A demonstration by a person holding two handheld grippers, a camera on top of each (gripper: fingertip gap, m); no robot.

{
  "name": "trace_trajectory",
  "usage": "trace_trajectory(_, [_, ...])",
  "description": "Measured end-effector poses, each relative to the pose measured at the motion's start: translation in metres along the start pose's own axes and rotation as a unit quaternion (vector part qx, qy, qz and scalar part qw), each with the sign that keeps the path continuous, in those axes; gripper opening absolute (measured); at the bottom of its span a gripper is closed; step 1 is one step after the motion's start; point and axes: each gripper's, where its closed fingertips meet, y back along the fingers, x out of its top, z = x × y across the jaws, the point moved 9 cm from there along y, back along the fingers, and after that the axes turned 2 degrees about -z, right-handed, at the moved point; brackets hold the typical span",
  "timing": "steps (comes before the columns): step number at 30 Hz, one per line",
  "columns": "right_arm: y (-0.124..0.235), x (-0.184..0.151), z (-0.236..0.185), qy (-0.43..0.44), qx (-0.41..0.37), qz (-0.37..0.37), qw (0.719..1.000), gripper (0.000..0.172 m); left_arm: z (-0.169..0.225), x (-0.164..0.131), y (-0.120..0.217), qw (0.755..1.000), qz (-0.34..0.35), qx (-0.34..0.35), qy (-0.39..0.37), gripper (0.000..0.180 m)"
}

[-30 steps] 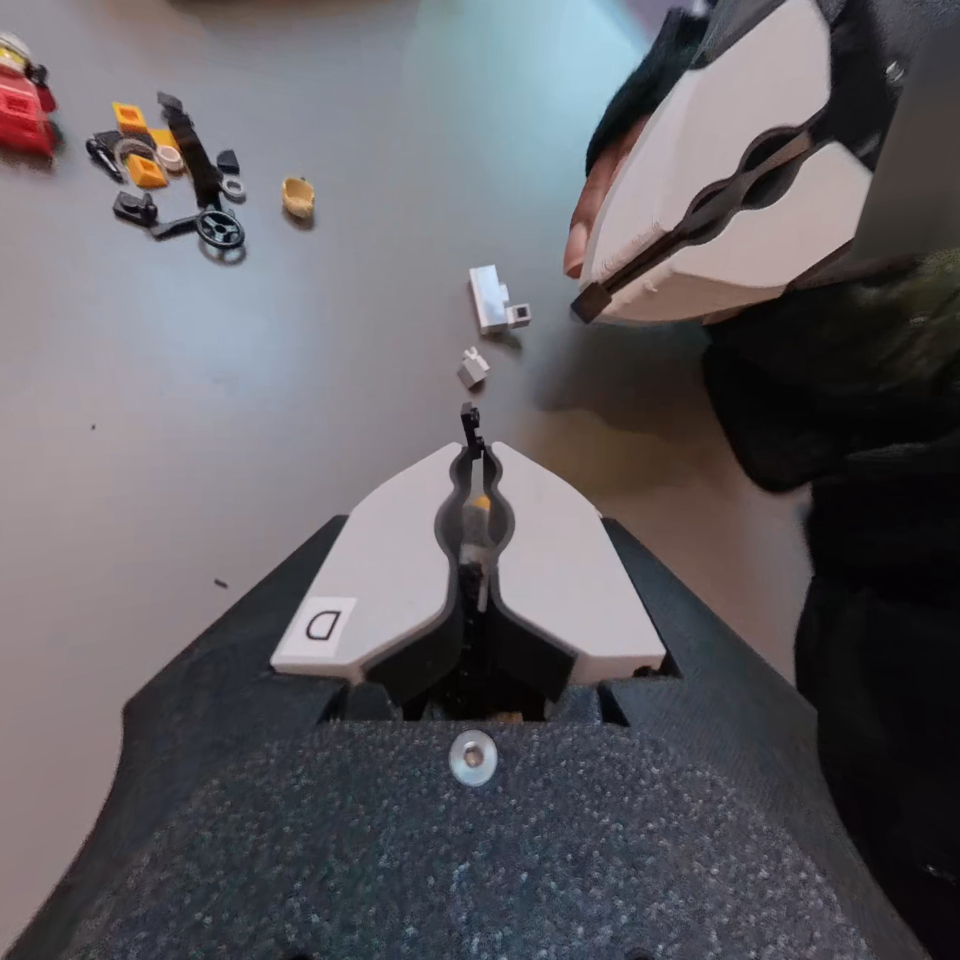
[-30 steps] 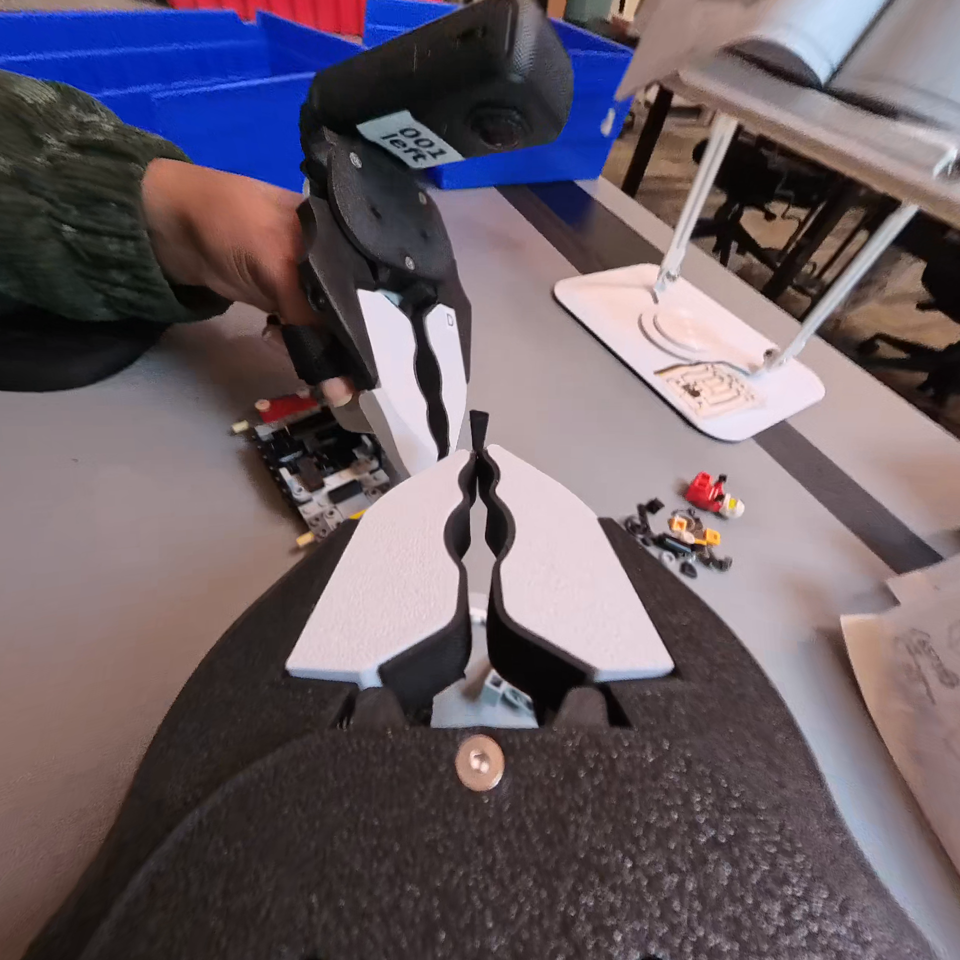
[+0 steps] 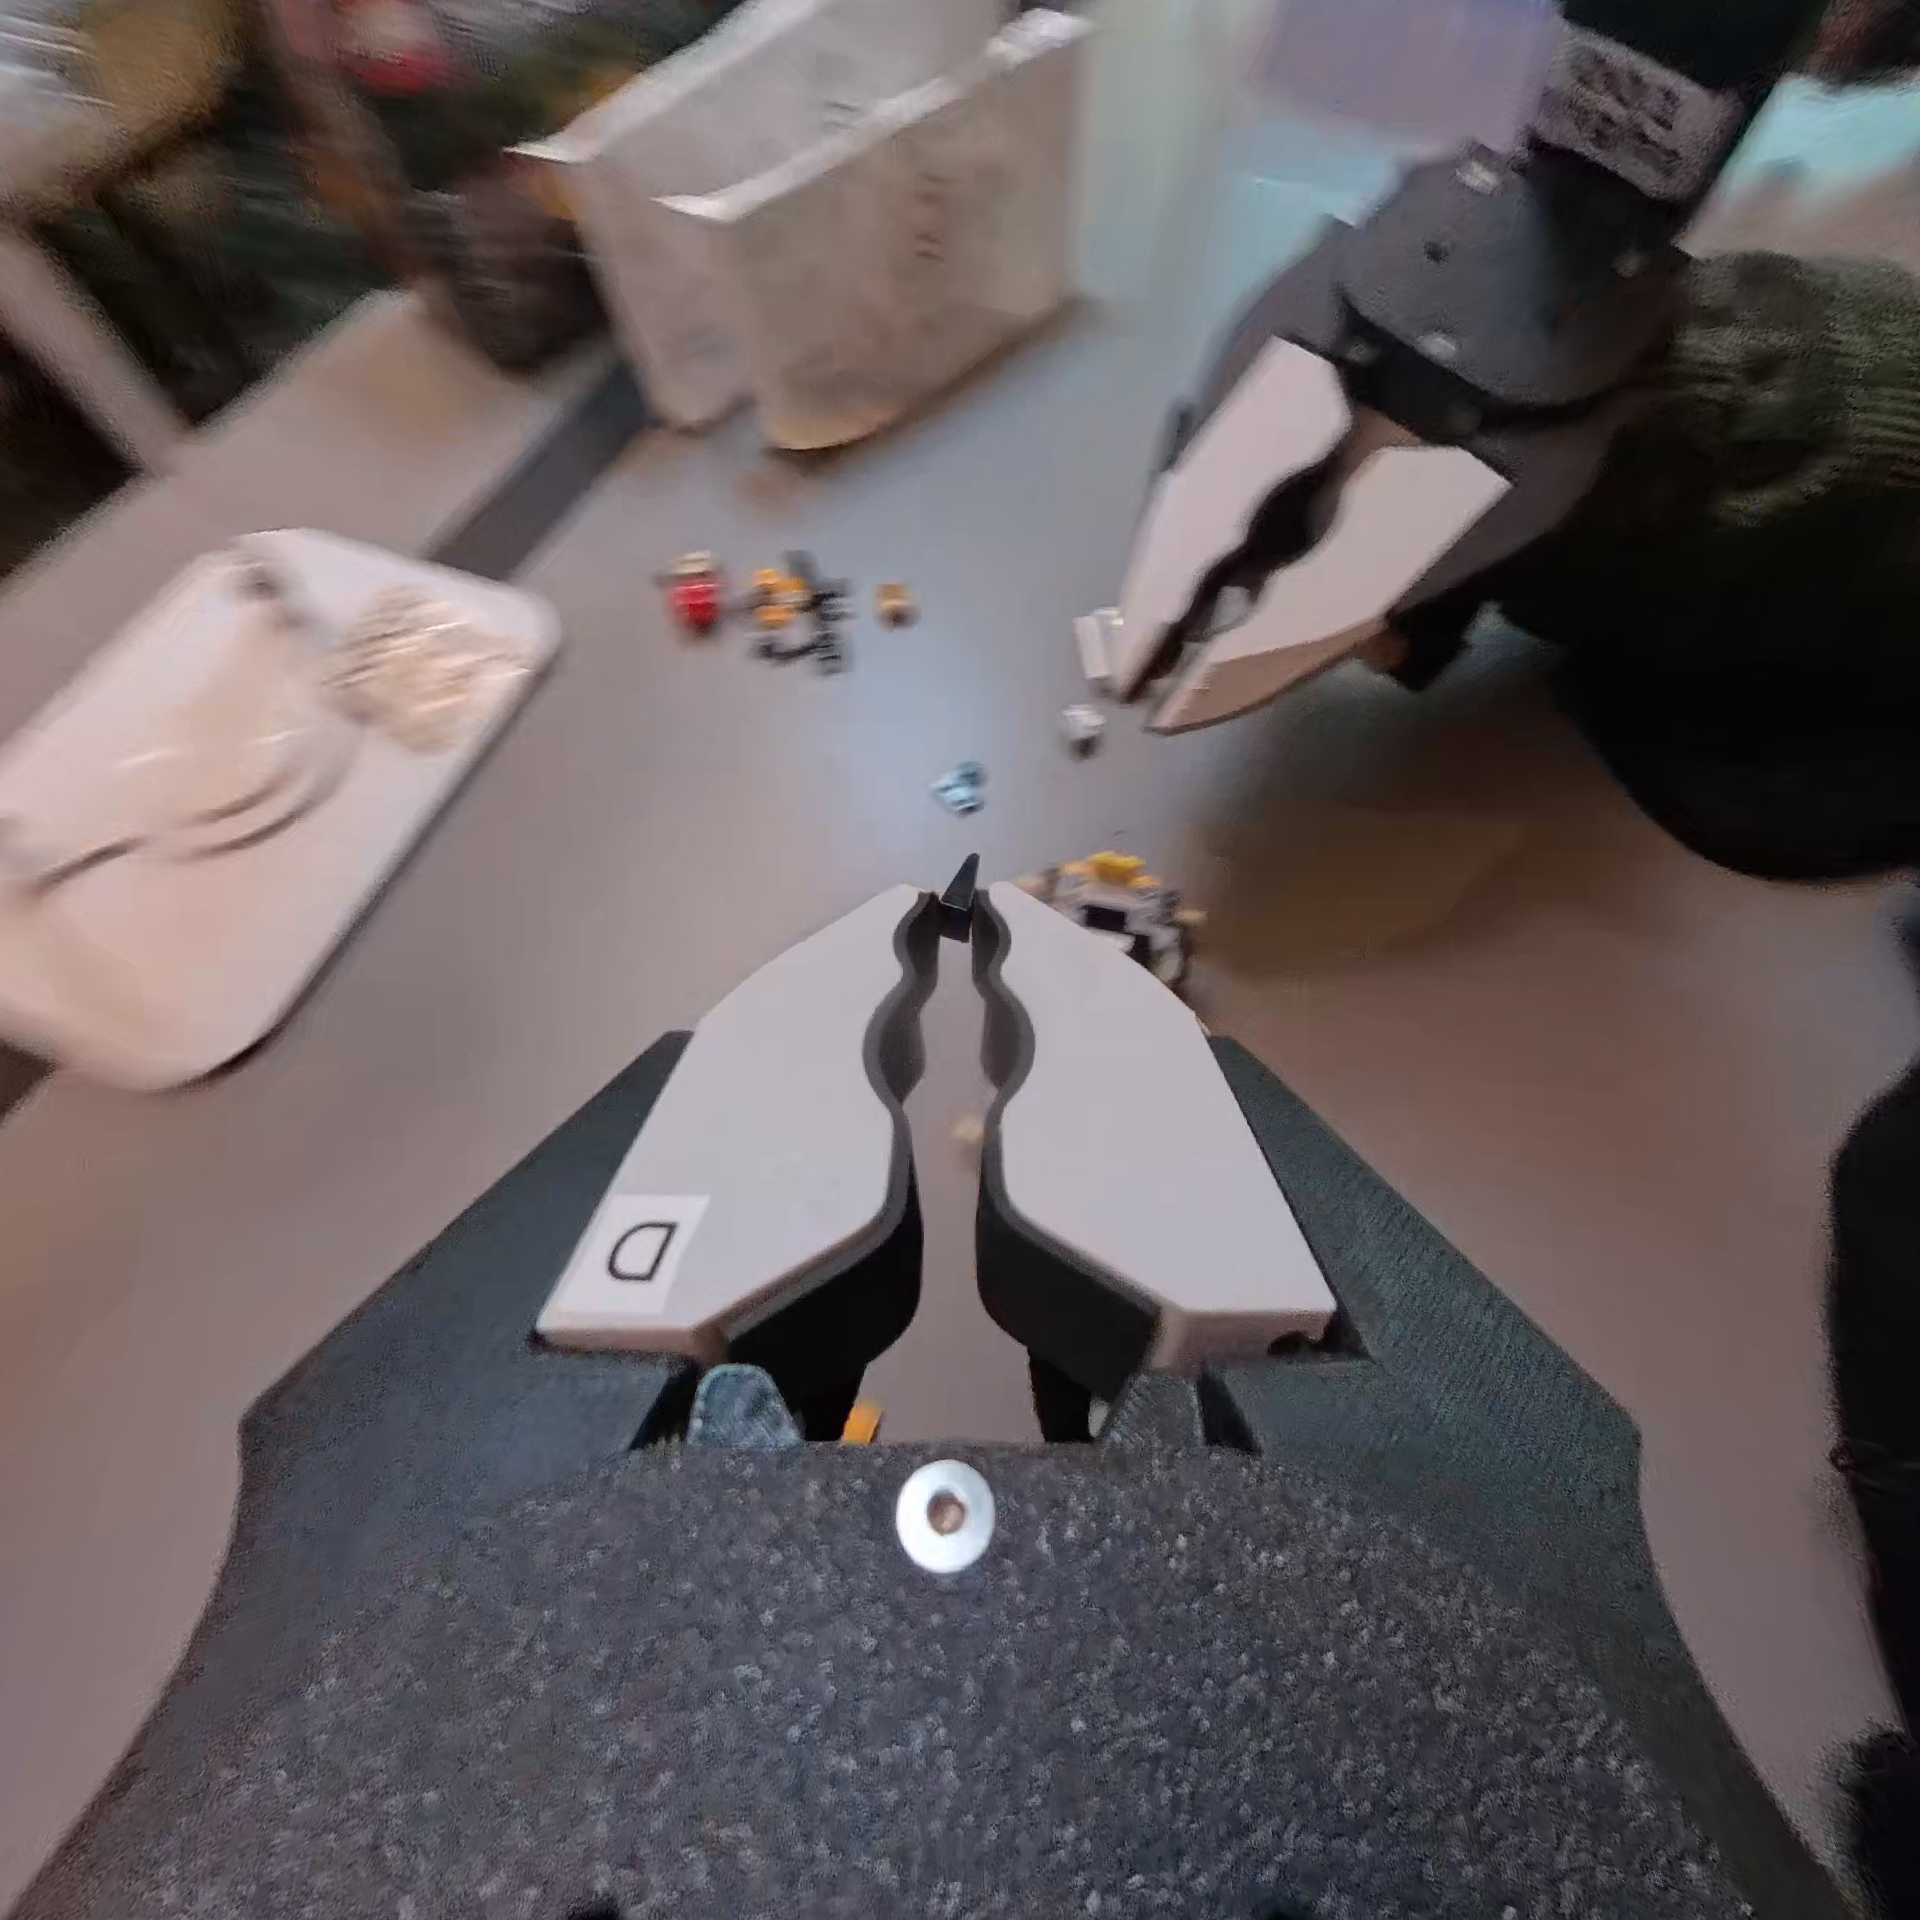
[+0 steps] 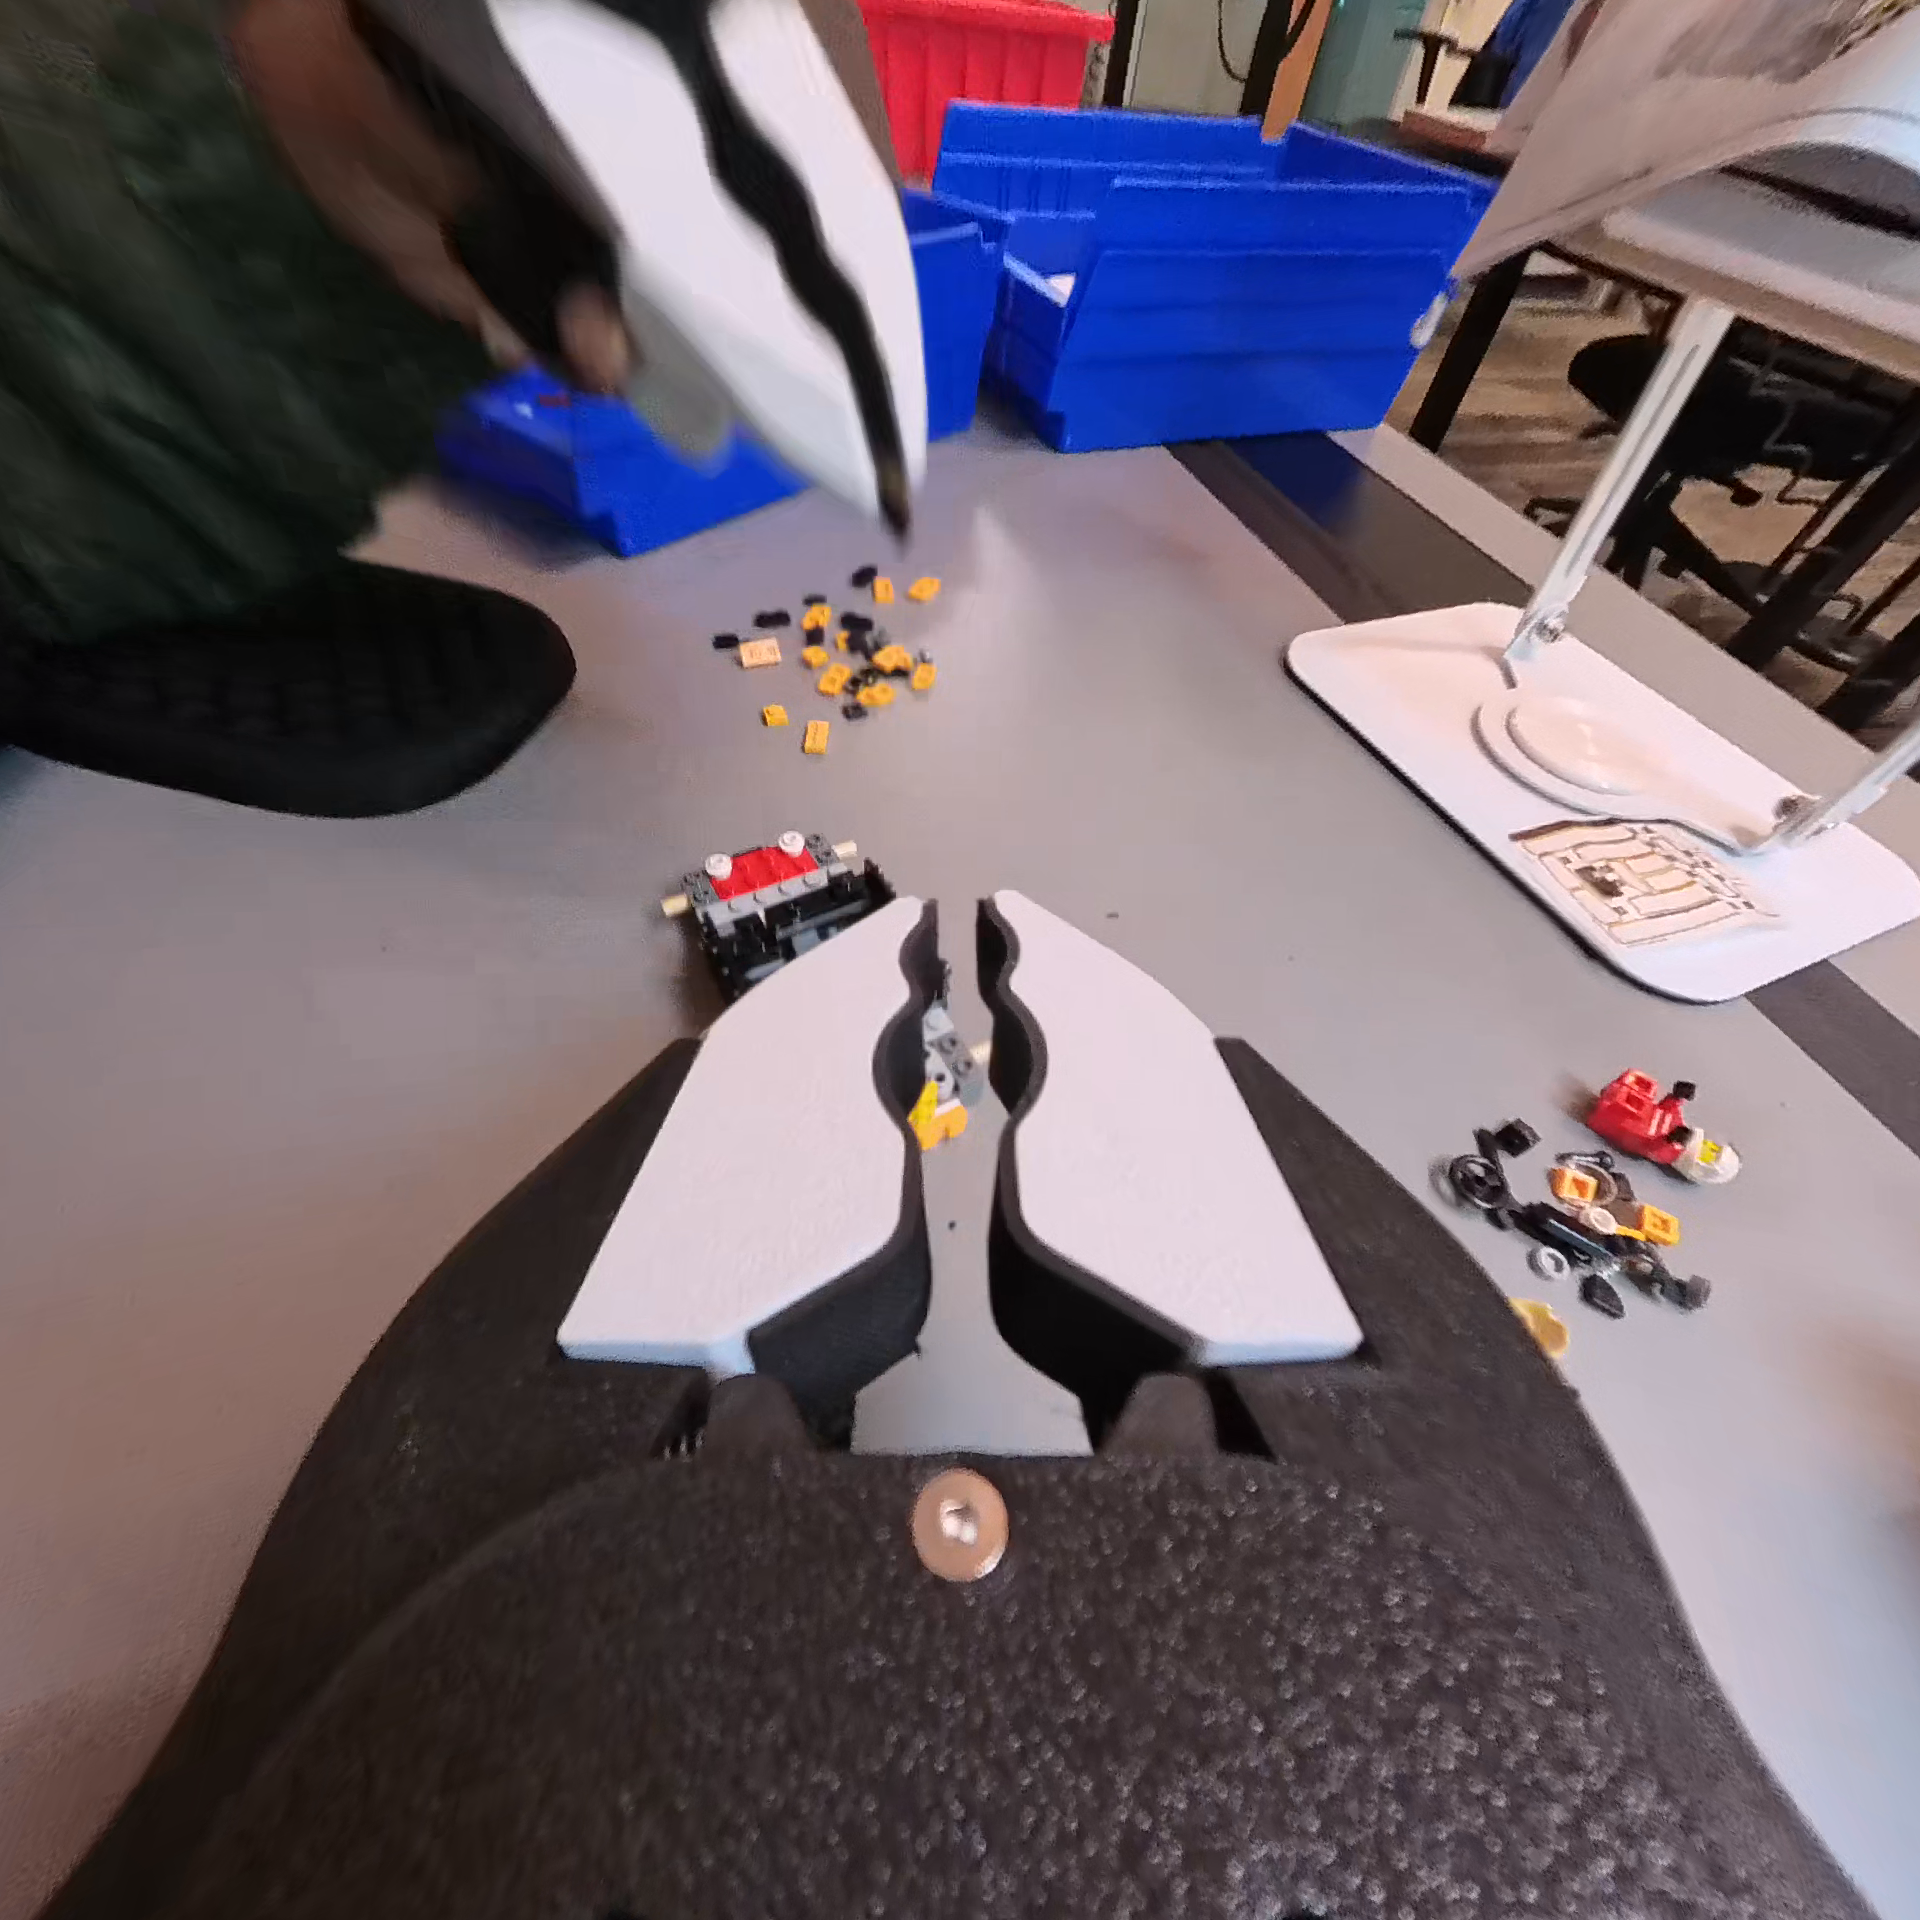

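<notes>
My left gripper [image 3: 958, 914] is shut on a small black pointed piece [image 3: 962, 896] that sticks out past its tips, held above the grey table [image 3: 623, 935]. It also shows blurred at the top of the right wrist view [image 4: 888, 499], with a dark tip between its fingers. My right gripper [image 4: 956, 914] is open by a narrow gap with nothing between its tips; it hovers over a brick model with a red top [image 4: 774, 894]. Grey and yellow parts of that model [image 4: 940, 1081] show through the gap. In the left wrist view the right gripper [image 3: 1148, 707] is at the upper right.
Loose yellow and black pieces [image 4: 842, 655] lie beyond the model. A red figure and dark parts [image 4: 1652, 1127] lie at the right. A white lamp base [image 4: 1558, 790] stands at the right, blue bins [image 4: 1195, 281] at the back. A sleeved arm [image 4: 208, 416] is at the left. Some 10 cm of space lies between my two pairs of fingers.
The two grippers were tip to tip at one black piece. The right jaws have opened and no longer hold it. The left gripper has swung up and away with the piece.
</notes>
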Motion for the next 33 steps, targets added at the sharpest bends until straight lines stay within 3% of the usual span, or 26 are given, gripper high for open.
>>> trace_trajectory(3, [-0.009,-0.006,-0.004,0.006,0.015,-0.031,0.999,0.009,-0.015,-0.022,0.079,0.986,0.01,0.154,0.06,0.006])
trace_trajectory(7, [-0.027,-0.014,-0.013,0.02,0.046,-0.089,0.995,0.012,-0.034,-0.084,0.158,0.933,-0.028,0.309,0.18,0.006])
trace_trajectory(12, [-0.042,-0.014,-0.015,0.068,0.059,-0.158,0.983,0.01,-0.038,-0.139,0.176,0.902,-0.066,0.33,0.272,0.015])
trace_trajectory(16, [-0.044,-0.008,-0.01,0.091,0.12,-0.192,0.97,0.01,-0.04,-0.143,0.179,0.892,-0.056,0.352,0.278,0.044])
trace_trajectory(19, [-0.047,-0.002,-0.004,0.102,0.158,-0.207,0.96,0.011,-0.041,-0.138,0.181,0.89,-0.052,0.365,0.268,0.052])
trace_trajectory(21, [-0.051,0.0,-0.002,0.102,0.184,-0.22,0.953,0.011,-0.032,-0.121,0.175,0.913,0.0,0.336,0.233,0.046])
trace_trajectory(23, [-0.056,0.001,-0.001,0.102,0.208,-0.236,0.944,0.012,-0.015,-0.092,0.152,0.95,0.062,0.25,0.179,0.042])
trace_trajectory(25, [-0.062,0.003,-0.002,0.102,0.232,-0.255,0.933,0.012,0.002,-0.068,0.115,0.977,0.07,0.159,0.124,0.048])
trace_trajectory(28, [-0.068,0.003,-0.004,0.113,0.246,-0.289,0.918,0.013,0.02,-0.052,0.046,0.997,0.011,0.065,0.04,0.066])
trace_trajectory(33, [-0.073,0.008,-0.004,0.124,0.259,-0.322,0.902,0.013,0.027,-0.057,-0.046,0.994,-0.093,-0.039,-0.042,0.087])
